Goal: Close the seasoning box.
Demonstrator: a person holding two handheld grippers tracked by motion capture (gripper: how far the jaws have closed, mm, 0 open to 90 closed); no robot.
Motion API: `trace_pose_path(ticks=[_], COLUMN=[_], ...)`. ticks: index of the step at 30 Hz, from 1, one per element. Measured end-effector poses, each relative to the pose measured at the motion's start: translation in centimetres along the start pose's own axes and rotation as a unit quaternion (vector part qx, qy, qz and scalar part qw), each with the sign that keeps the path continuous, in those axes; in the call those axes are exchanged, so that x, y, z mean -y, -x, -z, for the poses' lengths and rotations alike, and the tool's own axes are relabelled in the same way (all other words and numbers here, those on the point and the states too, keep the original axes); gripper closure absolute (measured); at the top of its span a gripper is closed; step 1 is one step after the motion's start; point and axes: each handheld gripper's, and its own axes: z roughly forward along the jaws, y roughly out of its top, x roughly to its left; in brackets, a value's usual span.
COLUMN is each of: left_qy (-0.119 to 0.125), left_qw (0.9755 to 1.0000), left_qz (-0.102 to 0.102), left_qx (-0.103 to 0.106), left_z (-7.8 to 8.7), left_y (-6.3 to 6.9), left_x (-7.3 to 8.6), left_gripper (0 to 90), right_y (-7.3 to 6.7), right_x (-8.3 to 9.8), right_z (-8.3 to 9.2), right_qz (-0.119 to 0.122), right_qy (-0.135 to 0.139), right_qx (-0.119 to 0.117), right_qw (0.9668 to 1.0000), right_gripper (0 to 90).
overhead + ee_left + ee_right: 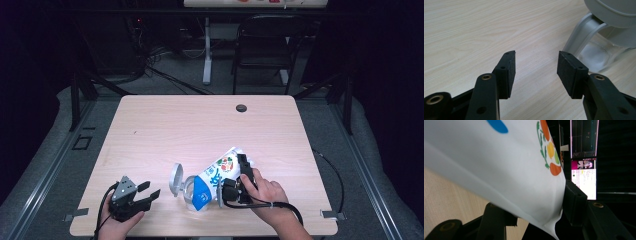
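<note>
High view — white printed soft pouch with a grey flip-cap [212, 180] lies on the wooden table [165, 130], long axis diagonal, open cap toward left gripper [150, 195], right gripper [243, 172] clamped on its body. Left gripper view — jaws apart, empty, cap [609, 12] just ahead-right. Right gripper view — pads pinching the pouch [499, 170].

The far half of the tabletop [200, 120] lies bare apart from a small dark hole [241, 108] near its far edge, so a hand could sweep across there unhindered. Near the person, the tilted white pouch [216, 176] with its open grey lid [175, 179] blocks the middle of the front strip, with the right tool [239, 176] clamped on its upper part and the right hand [267, 196] behind it. The left tool [148, 191], jaws apart with nothing between them, has a short clear gap of wood ahead before the lid, and bare tabletop to its left.
</note>
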Motion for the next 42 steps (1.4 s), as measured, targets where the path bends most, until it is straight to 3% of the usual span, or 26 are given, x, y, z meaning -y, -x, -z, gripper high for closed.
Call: trace_pose_path(ticks=[4,5,13,21,42], left_qy=[0.000,0.000,0.000,-0.005,-0.006], left_qw=[1.0000,1.0000,1.0000,1.0000,1.0000], left_qz=[0.000,0.000,0.000,0.000,0.000], left_qx=[0.000,0.000,0.000,-0.002,-0.002], left_z=[0.01,0.01,0.01,0.07,0.07], left_y=[0.00,0.00,-0.02,-0.06,-0.06], left_x=[0.00,0.00,0.00,-0.02,-0.02], left_gripper=[49.7,49.7,49.7,49.8,49.7], right_y=[0.13,-0.02,0.12,0.07,0.17], right_x=[-0.17,-0.11,-0.30,-0.30,-0.36], right_z=[0.20,0.05,0.17,0.05,0.10], right_qz=[0.008,0.000,0.012,0.007,0.006], right_qy=[-0.012,-0.001,-0.005,0.007,0.006], right_qx=[0.001,0.000,0.006,0.008,0.006], right_qw=[0.9999,1.0000,0.9999,0.9999,0.9999], right_gripper=[53.5,53.5,53.8,54.4,56.3])
